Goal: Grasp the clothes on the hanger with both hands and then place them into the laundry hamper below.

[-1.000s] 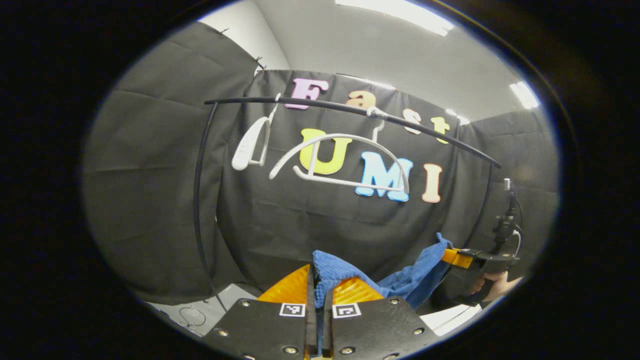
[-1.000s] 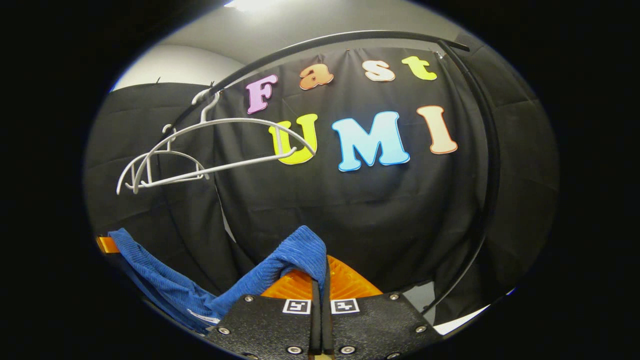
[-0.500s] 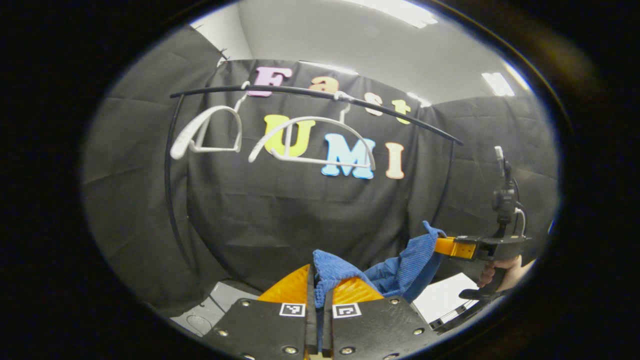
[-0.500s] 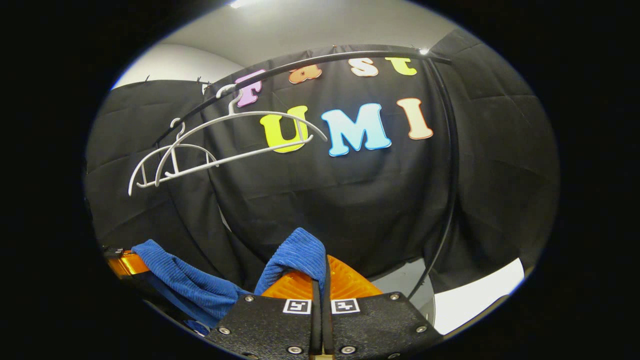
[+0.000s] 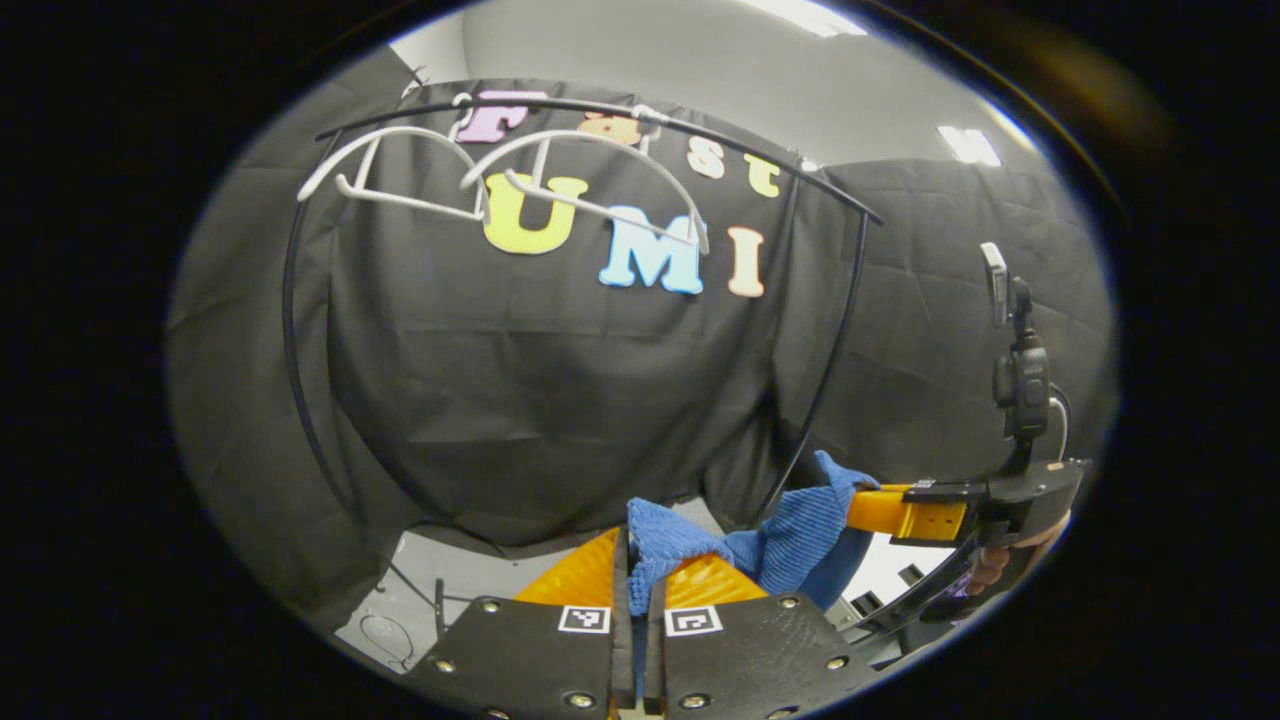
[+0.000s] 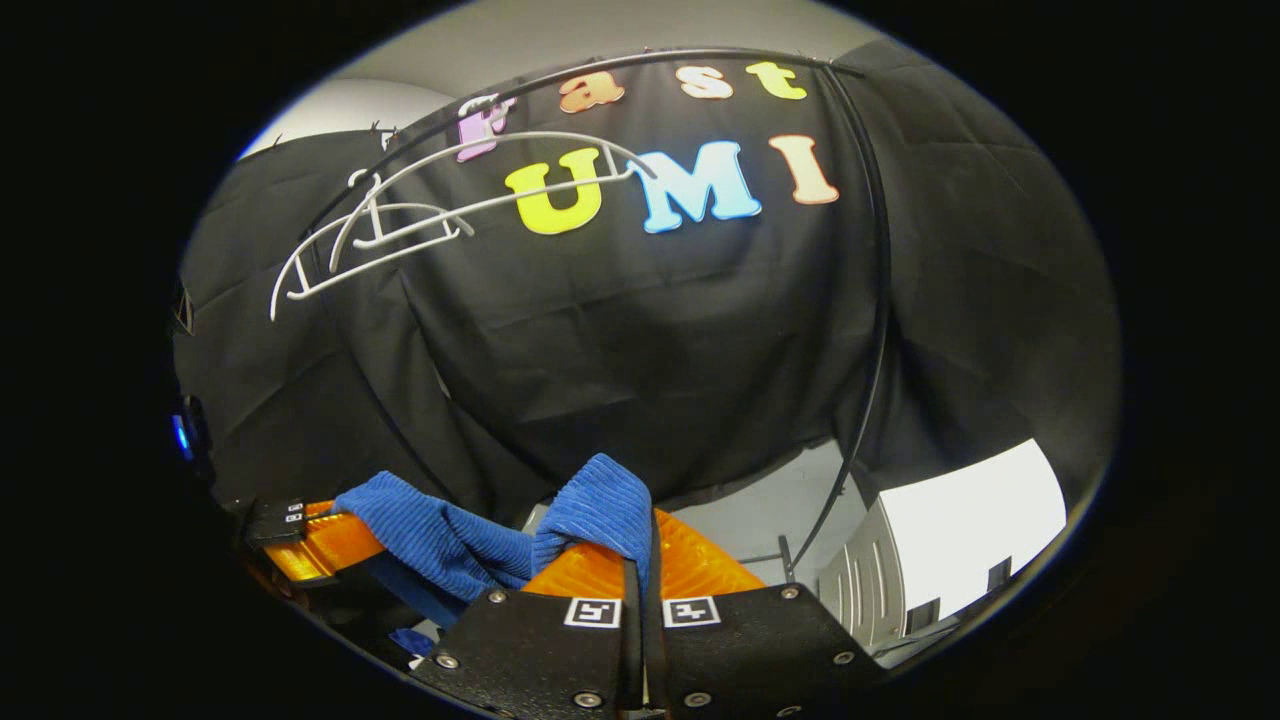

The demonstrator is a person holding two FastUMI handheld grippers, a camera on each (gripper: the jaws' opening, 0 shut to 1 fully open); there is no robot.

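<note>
Where the black rail [image 5: 600, 108] curves down into its side posts, a wide stretch of open air is left beneath the two bare white hangers [image 5: 520, 180], and the blue cloth [image 5: 790, 535] is held well below them, clear of rail and posts. In the left gripper view the left gripper [image 5: 640, 575] is seen with its orange fingers together, clamped on one bunched end of the cloth. From there the cloth is stretched across to the right gripper [image 5: 880, 508], farther off at the right edge, with part of the hand [image 5: 990, 568] holding it seen beneath.

In the right gripper view the right gripper [image 6: 640, 565] is seen pinched shut on the other end of the cloth [image 6: 600, 510], which sags leftward to the left gripper [image 6: 320, 535] at the lower left. A white slatted hamper [image 6: 900, 570] is seen at the lower right, beside the foot of the right post and apart from the cloth; in the left gripper view a bit of it is seen under the right gripper. Grey floor [image 5: 470, 580] is seen behind the left gripper's fingers.

Both grippers are held roughly level and pointed toward the black cloth wall [image 6: 650, 330].
</note>
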